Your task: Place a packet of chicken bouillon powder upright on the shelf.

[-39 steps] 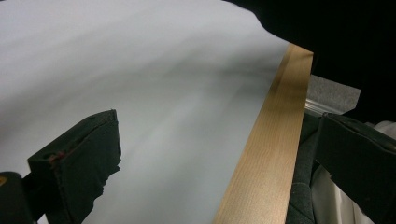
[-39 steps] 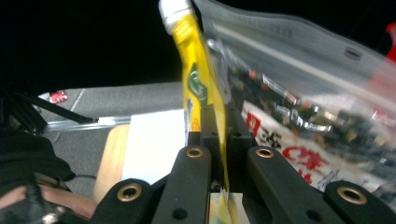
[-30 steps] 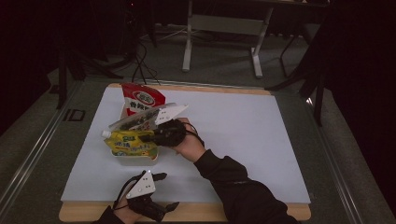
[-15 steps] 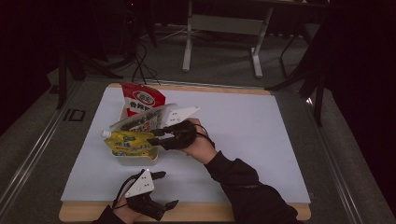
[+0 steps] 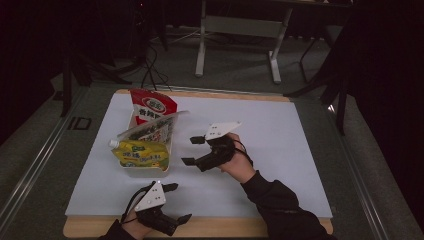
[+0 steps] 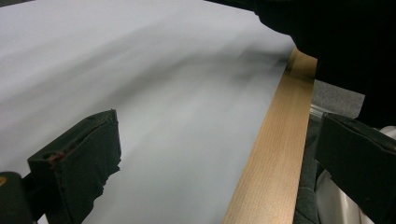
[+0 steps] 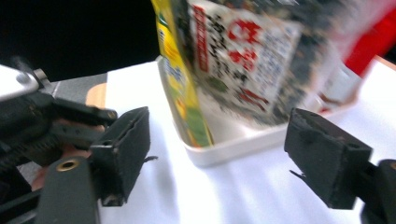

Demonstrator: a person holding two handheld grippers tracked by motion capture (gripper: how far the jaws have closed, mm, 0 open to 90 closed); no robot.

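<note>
A white tray point(image 5: 146, 173) at the mat's left holds three upright pouches: a yellow one point(image 5: 135, 154) in front, a black-and-white printed one point(image 5: 151, 129) behind it, and a red one point(image 5: 153, 105) at the back. My right gripper point(image 5: 189, 150) hovers just right of the tray. Its jaws have just been opening and stand wide with nothing between them. The right gripper view looks between my right gripper point(image 7: 224, 158) at the tray point(image 7: 233, 144), the yellow pouch point(image 7: 184, 93) and the printed pouch point(image 7: 247, 60). My left gripper point(image 5: 178, 202) rests open at the front edge.
A white mat point(image 5: 280, 150) covers the wooden board point(image 5: 225, 227). In the left gripper view, the board's wooden edge point(image 6: 271, 154) runs between my left gripper point(image 6: 219, 163). Dark floor and a metal stand point(image 5: 240, 30) lie beyond the table.
My right gripper has opened, let go of the printed pouch at the tray and drawn back to the right. The pouch stays leaning in the tray. The left gripper has not moved.
</note>
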